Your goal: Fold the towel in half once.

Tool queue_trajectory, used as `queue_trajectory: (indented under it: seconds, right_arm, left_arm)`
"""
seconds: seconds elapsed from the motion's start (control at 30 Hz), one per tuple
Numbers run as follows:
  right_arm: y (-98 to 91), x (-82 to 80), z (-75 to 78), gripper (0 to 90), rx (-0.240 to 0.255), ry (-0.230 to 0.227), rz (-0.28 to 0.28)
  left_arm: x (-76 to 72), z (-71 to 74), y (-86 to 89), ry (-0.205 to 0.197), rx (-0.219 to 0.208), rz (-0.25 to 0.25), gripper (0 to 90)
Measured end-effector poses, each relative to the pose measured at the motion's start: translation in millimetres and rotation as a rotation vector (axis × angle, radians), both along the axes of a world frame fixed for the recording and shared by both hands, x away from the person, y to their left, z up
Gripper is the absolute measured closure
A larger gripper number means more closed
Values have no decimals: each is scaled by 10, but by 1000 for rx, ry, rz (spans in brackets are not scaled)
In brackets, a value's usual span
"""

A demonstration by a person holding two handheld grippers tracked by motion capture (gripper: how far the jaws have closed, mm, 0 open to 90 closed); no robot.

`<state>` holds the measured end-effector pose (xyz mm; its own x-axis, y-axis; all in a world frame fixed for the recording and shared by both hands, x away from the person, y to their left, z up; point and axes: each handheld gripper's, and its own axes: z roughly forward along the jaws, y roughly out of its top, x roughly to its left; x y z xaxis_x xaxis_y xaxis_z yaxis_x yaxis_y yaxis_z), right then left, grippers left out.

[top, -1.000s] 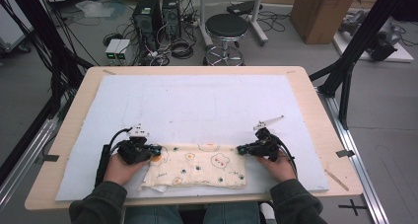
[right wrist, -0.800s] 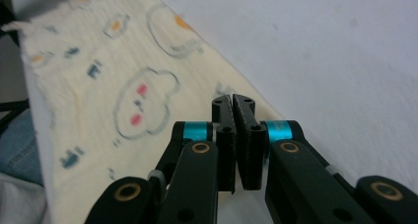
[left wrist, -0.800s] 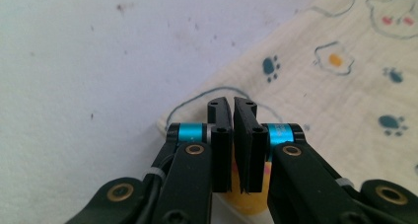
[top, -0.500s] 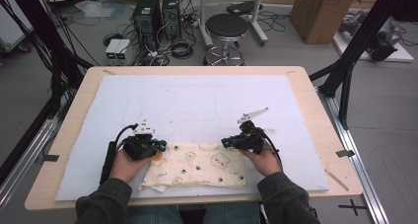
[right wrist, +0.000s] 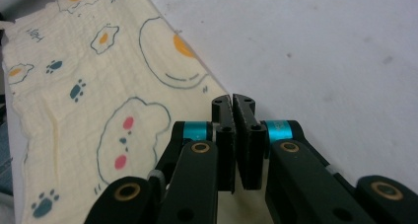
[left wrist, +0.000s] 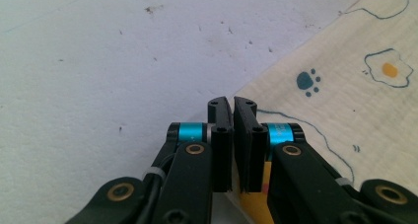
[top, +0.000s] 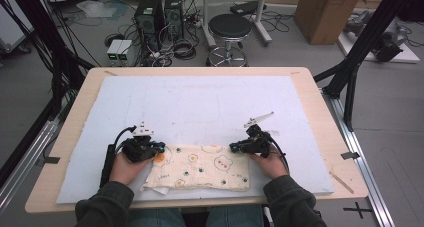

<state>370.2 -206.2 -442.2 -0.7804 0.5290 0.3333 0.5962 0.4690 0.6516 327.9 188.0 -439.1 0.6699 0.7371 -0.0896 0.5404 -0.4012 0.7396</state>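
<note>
Cloth (top: 200, 168), folded, is lying at the near edge of the white mat (top: 210, 102), its far corners being pinched by the shut left gripper (top: 159, 148) and right gripper (top: 234, 148). Right gripper is sitting farther right than half a second ago, drawing the fold flat; left jaws have eased a hair, keeping their corner.

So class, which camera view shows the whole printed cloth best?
The high view: the whole cream cloth lies folded on the white mat, every edge visible between both hands. The left gripper view catches one corner of the cloth with a paw print; the right gripper view shows a larger stretch with eggs and a bear face.
</note>
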Motion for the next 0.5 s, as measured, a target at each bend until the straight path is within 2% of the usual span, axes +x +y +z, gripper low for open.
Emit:
queue_trajectory:
  seconds: [0.17,0.3,0.4,0.5]
  right_arm:
    - [-185,-41,-12,872,12,-3,-30]
    - [-281,-77,1,867,-1,-8,-41]
    - [-356,-122,-22,866,21,-16,-48]
    - [-399,-158,-14,863,21,-21,-58]
  left_arm:
    - [-12,2,15,-4,11,-3,853]
    - [-17,-2,22,-4,6,-4,853]
    - [-15,-4,26,-4,5,-8,853]
    - [-14,-8,27,-5,-3,-5,853]
